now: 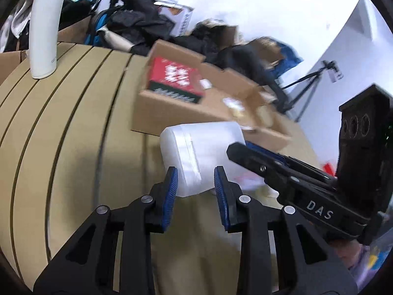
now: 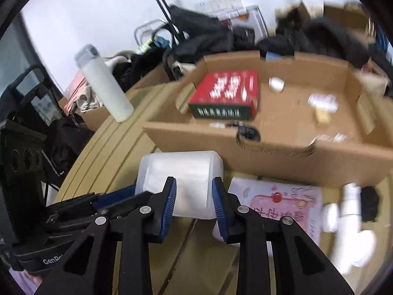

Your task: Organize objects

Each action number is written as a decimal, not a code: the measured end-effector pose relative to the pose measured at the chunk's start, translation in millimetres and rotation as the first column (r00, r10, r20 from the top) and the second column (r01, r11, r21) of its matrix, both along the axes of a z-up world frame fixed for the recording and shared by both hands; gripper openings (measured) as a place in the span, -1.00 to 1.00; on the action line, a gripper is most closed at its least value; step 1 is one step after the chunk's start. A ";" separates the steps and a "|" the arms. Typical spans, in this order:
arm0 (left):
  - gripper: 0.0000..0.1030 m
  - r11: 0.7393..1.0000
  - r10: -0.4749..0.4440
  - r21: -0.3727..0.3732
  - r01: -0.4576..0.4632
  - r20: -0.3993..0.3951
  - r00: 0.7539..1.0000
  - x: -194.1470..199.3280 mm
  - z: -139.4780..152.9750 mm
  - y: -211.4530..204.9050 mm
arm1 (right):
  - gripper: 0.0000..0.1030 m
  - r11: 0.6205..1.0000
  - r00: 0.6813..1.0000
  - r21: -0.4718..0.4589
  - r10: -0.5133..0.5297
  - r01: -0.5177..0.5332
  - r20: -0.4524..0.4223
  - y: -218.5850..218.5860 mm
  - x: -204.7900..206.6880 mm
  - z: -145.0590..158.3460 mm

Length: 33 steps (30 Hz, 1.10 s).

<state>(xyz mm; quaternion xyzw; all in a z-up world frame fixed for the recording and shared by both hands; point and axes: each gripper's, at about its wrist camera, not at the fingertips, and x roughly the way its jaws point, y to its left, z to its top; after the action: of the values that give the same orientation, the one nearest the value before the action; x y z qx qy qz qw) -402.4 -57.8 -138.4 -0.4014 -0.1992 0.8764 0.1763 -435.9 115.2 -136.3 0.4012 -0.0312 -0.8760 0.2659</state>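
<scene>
A translucent white plastic jug (image 1: 201, 154) is held between both grippers above the slatted tan table (image 1: 61, 123). My left gripper (image 1: 195, 179) is shut on one end of it. My right gripper (image 2: 194, 196) is shut on the other end of the jug (image 2: 181, 174). Each gripper shows in the other's view: the right one (image 1: 282, 172) reaches in from the right, the left one (image 2: 86, 206) from the left. Behind the jug lies an open cardboard box (image 2: 282, 152) holding a red and green carton (image 2: 226, 93) and small items.
A tall white bottle (image 2: 105, 83) stands on the table at the left, also in the left wrist view (image 1: 45, 24). A pink printed sheet (image 2: 282, 204) and white plastic parts (image 2: 348, 221) lie before the box. Dark bags and clothes (image 2: 245, 36) pile behind the table.
</scene>
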 end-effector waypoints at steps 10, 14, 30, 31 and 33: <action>-0.49 0.982 -0.190 -0.047 0.185 -0.136 0.972 144.4 124.6 98.2 | -0.46 0.995 0.962 0.015 -0.094 0.101 -0.257 96.9 189.8 126.4; -0.49 0.972 -0.236 -0.055 0.230 -0.196 0.952 189.9 146.9 120.2 | -0.46 0.989 0.947 0.021 -0.136 0.148 -0.290 129.2 257.3 151.3; -0.49 0.971 -0.232 -0.118 0.207 -0.269 0.935 56.2 212.6 132.7 | -0.50 0.990 0.897 0.011 -0.125 0.143 -0.424 133.8 150.0 220.1; -0.49 0.973 -0.221 -0.129 0.192 -0.278 0.935 32.3 215.3 131.3 | -0.50 0.990 0.897 0.016 -0.117 0.137 -0.426 131.3 133.4 222.9; -0.49 0.973 -0.210 -0.151 0.173 -0.287 0.935 3.2 212.9 130.9 | -0.50 0.992 0.906 0.029 -0.101 0.124 -0.410 125.3 92.0 222.1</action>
<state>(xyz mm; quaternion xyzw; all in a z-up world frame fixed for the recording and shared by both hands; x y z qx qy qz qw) -399.2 73.1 74.5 -0.2908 -0.0755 0.9165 0.2642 -343.9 240.5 85.7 0.2143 0.0256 -0.9548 0.2045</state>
